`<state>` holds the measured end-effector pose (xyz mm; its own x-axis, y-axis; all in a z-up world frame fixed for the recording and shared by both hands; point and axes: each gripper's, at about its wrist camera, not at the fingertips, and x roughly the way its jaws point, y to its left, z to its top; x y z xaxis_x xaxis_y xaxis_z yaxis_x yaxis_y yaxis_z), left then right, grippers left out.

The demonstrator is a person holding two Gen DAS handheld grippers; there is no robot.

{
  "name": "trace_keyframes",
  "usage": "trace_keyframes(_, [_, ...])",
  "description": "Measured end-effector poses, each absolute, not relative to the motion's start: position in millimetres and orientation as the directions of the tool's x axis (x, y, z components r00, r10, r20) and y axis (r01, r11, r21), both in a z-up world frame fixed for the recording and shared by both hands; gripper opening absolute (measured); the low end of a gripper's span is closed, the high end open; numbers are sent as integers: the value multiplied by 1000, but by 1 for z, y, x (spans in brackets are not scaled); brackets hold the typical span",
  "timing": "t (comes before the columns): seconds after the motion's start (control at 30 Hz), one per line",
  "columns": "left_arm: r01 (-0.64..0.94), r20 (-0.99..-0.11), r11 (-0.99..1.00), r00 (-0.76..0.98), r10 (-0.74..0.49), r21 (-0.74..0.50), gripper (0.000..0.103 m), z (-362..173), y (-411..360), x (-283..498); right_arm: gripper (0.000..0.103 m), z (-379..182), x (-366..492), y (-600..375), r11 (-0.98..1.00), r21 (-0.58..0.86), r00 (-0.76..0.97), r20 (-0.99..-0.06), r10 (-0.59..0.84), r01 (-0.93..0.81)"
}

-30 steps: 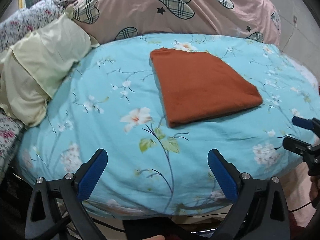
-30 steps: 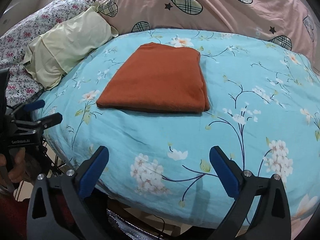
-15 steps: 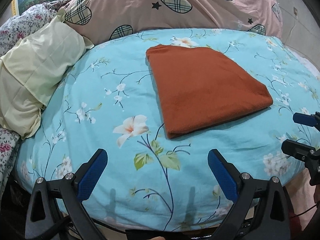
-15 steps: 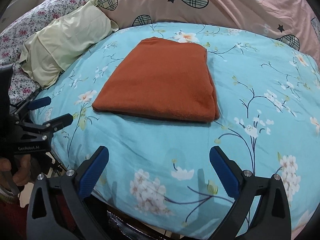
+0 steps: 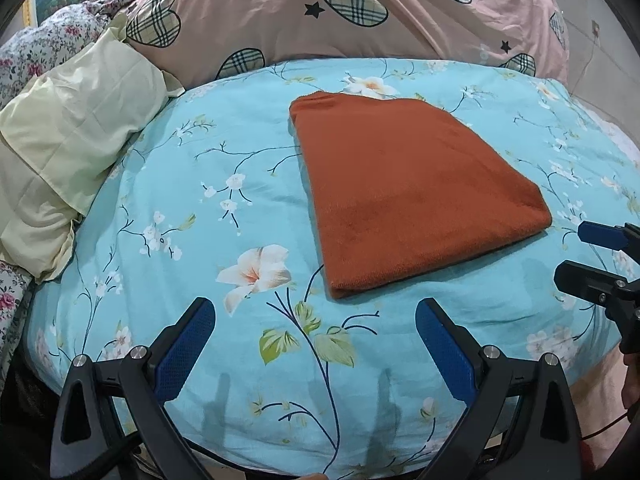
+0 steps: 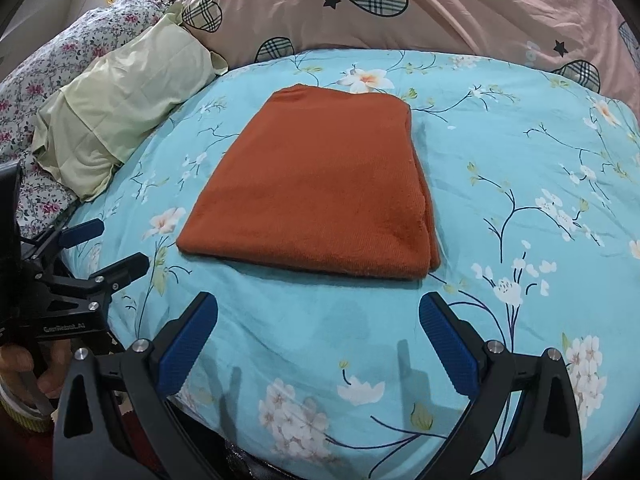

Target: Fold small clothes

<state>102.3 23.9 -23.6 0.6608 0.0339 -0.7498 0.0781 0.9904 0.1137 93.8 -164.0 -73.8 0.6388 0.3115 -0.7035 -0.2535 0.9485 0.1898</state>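
Left gripper [image 5: 316,344]: jaws wide apart, empty, over the near bed edge. Right gripper [image 6: 318,340]: likewise spread, empty. Cloth [image 5: 404,196]: rust-orange, folded flat, mid-sheet [image 5: 208,216], ahead of both grippers. Pillow [image 5: 72,152], quilt [image 5: 360,16]: beyond.

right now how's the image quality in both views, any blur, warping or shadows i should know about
Left wrist view: sharp, with fisheye bowing of the blue floral bedsheet and dark vignetted corners; the open left gripper casts two faint finger shadows on the sheet. Right wrist view: equally sharp, with the same bowing; the orange folded cloth is evenly lit, without glare, and faint finger shadows fall below the open right gripper.
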Motion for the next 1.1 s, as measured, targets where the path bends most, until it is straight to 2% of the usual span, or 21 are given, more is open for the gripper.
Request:
trace_keyframes(0.47, [78,-750,995,661,-4,63,101,-14,22,111,101,-67,101,-171,947,220,639,-699,321,-234])
trace_keyframes(1.1, [66,-754,994,656,19,83,101,-14,18,104,101,-71,95,-175,950,211,620,-720,311,-231])
